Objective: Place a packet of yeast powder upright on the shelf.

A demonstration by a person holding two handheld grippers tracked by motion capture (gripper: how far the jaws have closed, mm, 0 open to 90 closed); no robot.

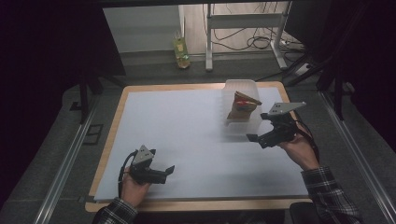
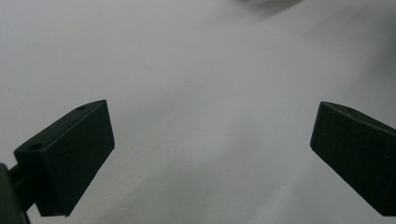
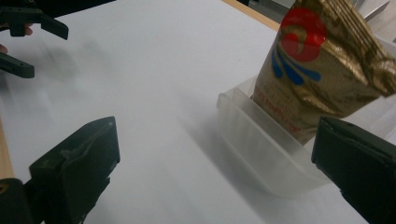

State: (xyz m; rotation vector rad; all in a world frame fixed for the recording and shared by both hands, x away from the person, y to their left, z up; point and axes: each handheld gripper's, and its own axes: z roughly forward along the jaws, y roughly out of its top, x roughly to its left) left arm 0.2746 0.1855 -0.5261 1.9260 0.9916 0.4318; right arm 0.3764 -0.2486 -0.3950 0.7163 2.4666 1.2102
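— One gold snack bag (image 1: 243,105) stands tilted in one clear plastic bin (image 1: 243,122) at the far right of the white table (image 1: 187,130); two grippers

— Room?

— Wide bare sheet left of the bin, wooden edge around it

— Jaws?

— Right gripper (image 1: 254,137), just near the bin, is spread wide and empty; left gripper (image 1: 169,171), near left, likewise gapes over bare sheet
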